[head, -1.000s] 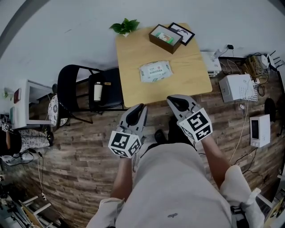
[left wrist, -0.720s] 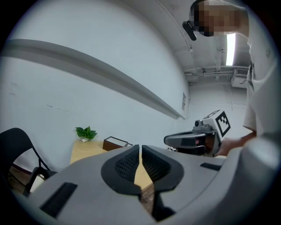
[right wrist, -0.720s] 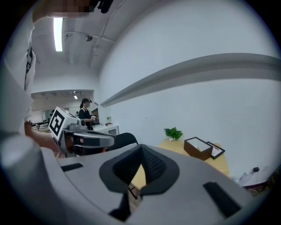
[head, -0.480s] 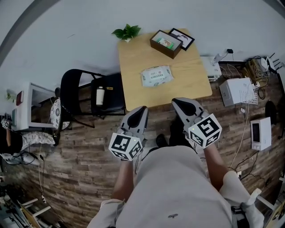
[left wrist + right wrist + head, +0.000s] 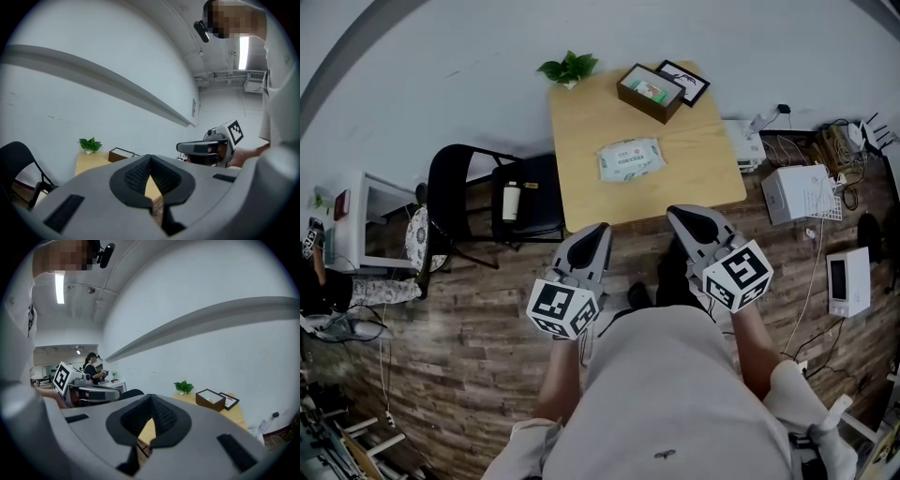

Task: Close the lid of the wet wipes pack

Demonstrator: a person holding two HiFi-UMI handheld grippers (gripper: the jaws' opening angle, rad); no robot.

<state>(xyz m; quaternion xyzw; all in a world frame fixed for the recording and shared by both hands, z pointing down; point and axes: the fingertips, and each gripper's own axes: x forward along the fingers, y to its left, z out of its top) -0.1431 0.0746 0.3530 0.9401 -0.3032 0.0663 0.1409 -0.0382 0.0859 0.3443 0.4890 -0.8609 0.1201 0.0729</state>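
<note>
Wooden bench (image 5: 581, 178); left claw (image 5: 597, 230) and right claw (image 5: 677, 215), each clenched and empty, held side by side at the bench's near edge; wet wipes pack (image 5: 630, 158), flat near bench's middle, well apart from both claws.

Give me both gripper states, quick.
Left gripper: shut, holding nothing.
Right gripper: shut, holding nothing.
</note>
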